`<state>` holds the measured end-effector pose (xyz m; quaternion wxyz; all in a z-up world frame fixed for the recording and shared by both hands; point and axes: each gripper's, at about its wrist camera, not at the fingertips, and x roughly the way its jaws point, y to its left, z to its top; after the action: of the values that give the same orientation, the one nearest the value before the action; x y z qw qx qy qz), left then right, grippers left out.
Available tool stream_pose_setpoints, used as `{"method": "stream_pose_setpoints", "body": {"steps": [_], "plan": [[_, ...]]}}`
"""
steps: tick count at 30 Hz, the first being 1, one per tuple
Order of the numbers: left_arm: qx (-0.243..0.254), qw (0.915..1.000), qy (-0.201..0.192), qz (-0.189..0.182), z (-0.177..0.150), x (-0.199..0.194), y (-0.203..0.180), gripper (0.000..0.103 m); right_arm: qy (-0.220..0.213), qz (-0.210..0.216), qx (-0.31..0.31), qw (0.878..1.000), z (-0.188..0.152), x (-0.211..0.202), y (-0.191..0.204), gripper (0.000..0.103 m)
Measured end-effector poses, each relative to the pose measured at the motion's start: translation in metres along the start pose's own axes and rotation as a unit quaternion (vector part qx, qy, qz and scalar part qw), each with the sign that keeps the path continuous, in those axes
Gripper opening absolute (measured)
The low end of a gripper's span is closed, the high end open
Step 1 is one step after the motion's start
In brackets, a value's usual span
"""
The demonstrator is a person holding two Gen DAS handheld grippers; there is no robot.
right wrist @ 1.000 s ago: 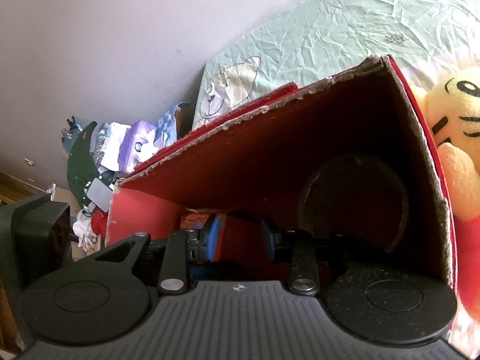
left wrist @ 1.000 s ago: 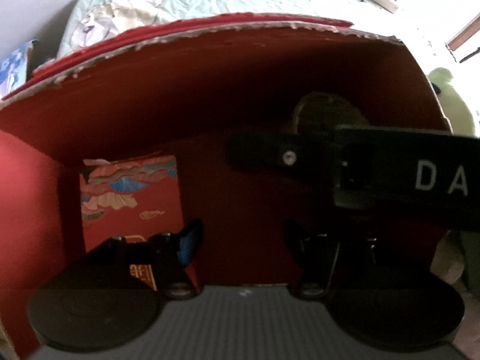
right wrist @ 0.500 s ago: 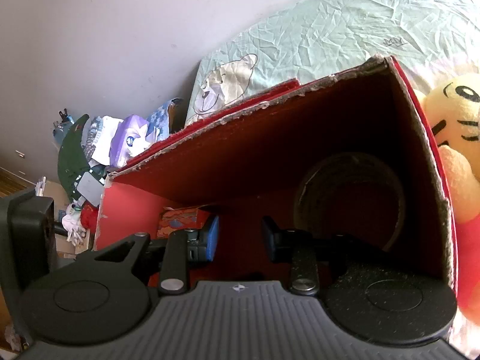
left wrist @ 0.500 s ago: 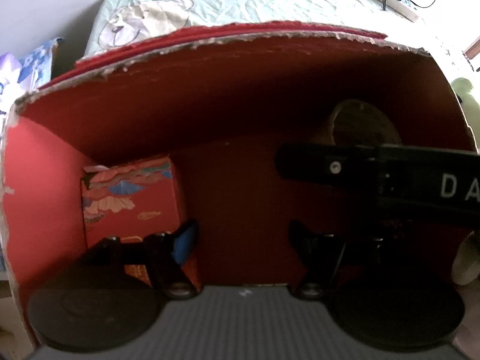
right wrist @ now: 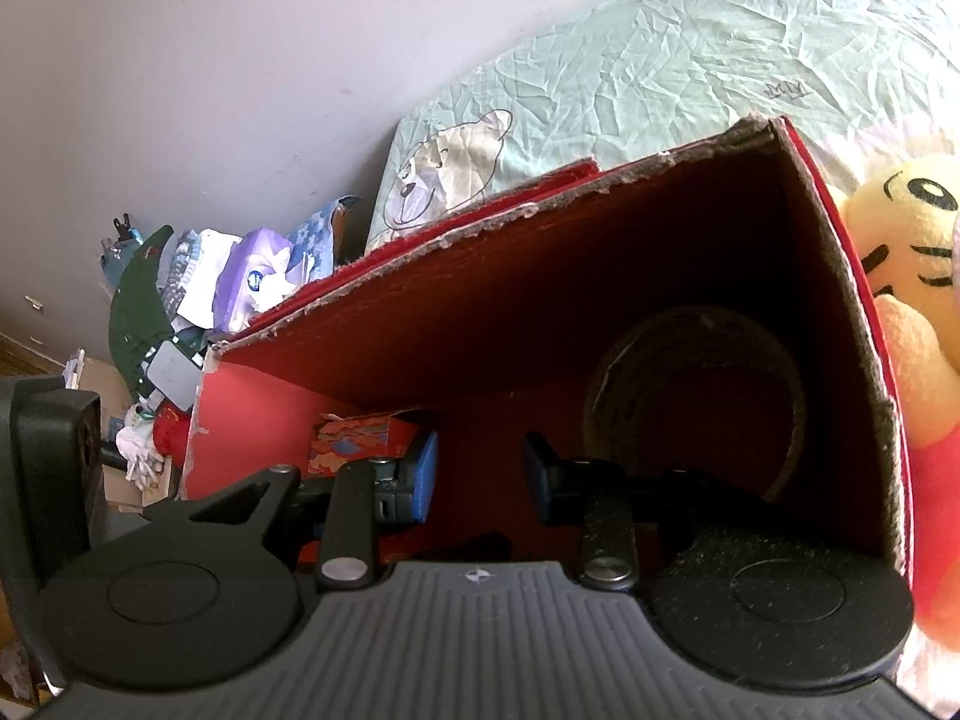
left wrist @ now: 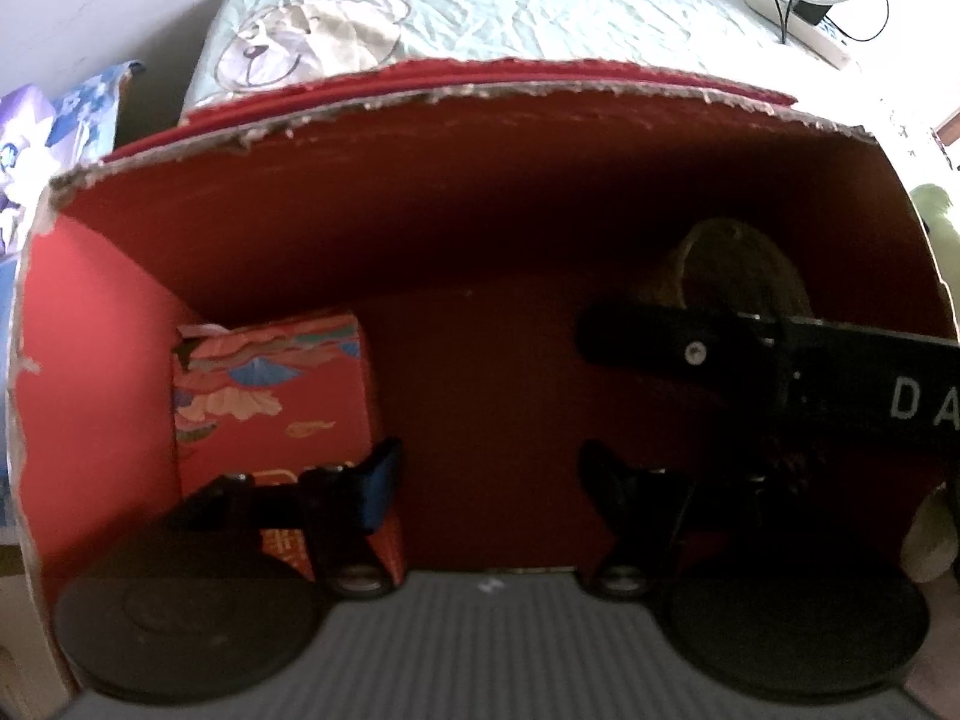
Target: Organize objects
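Both tongs (left wrist: 489, 474) (right wrist: 480, 474) hang empty inside red box (left wrist: 420, 180).

White letters "DA" stand on the black body of the right hand-held gripper (left wrist: 600, 336), cut off at the frame edge. Gold marks on the patterned box (left wrist: 270, 396) are unreadable.

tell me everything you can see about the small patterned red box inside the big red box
The small patterned box looks like printed cardboard: red, with fan and cloud designs in blue, cream and gold. It stands upright on the floor of the big red box, in its left corner, close against the left wall. Something pale and crumpled shows at its top edge. The left gripper's blue-padded finger overlaps its lower corner; whether they touch is unclear.
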<state>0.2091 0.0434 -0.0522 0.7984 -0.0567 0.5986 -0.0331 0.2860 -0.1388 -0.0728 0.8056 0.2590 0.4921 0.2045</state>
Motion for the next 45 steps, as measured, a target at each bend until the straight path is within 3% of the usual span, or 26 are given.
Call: {"method": "stream_pose_setpoints", "body": {"steps": [9,45], "plan": [[0.02,0.9993,-0.011,0.03,-0.003,0.005,-0.027,0.066,0.008,-0.012,-0.014,1.0,0.0,0.002,0.004,0.036],[0.028,0.9972,-0.041,0.056,-0.009,-0.005,-0.034,0.062,0.01,-0.06,-0.021,0.998,-0.002,0.004,0.008,0.036]]}}
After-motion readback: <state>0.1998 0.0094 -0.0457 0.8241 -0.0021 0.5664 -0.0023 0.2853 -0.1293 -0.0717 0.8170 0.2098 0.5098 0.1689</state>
